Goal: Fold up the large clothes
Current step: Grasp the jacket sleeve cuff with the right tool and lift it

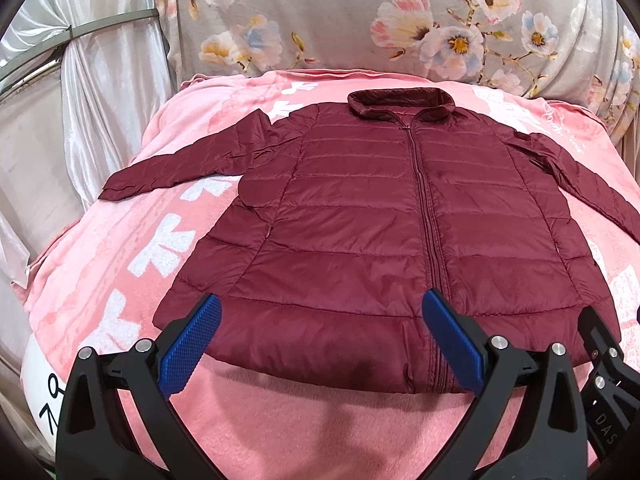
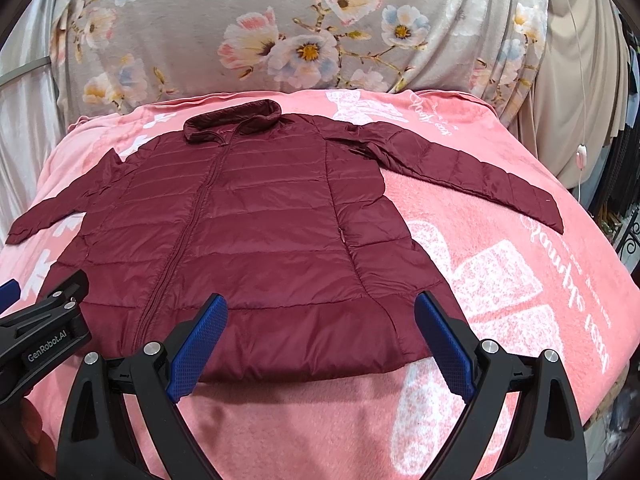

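Nearest the cameras, the left tongs [image 1: 320,344] and right tongs [image 2: 320,344] both stood wide and held nothing, hovering above the near hem of a maroon puffer jacket [image 1: 360,220]. By the look of it, no fold had been made; the whole task was left. The jacket lay front up and zipped on a pink blanket [image 2: 500,280], flat, with quilted bands across its body. Farther off, both sleeves [image 2: 472,172] spread outward at a slant. The collar [image 1: 398,103] lay at the far end, near a floral cloth [image 1: 360,12]

pink blanket [image 1: 120,264]; floral cloth [image 1: 360,20]
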